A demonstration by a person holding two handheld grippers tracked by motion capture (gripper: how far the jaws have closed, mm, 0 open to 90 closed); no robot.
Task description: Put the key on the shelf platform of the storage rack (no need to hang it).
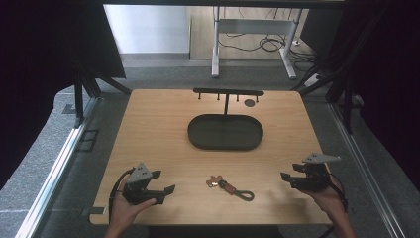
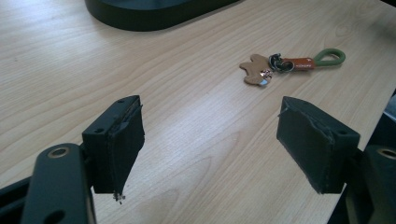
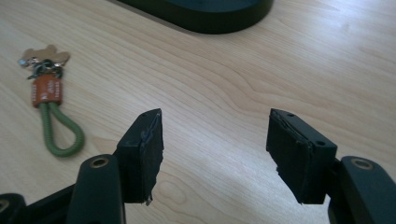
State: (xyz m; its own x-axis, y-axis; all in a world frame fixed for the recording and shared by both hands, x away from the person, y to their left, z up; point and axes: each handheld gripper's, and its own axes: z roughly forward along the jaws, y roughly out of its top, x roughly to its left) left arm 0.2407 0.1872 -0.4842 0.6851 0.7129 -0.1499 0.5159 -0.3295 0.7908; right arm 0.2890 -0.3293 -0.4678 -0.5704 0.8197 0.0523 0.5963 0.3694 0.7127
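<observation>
While the keychain (image 1: 229, 188) lies untouched near the front edge of the tabletop (image 1: 148, 129), about midway between both hands, nothing looks done yet. Behind it sit a dark oval tray (image 1: 225, 132) and, at the far edge, a small rack (image 1: 228, 92) with pegs. Both the left tongs (image 1: 159, 182) and right tongs (image 1: 288, 174) stand open and empty; picking up and placing remain.

The left gripper (image 1: 159, 184) sits low in the left hand (image 1: 130, 208), its fingers (image 2: 116, 144) wide apart with nothing between them. The right gripper (image 1: 288, 177), held in the right hand (image 1: 329, 198), has fingers (image 3: 142, 156) apart too.
</observation>
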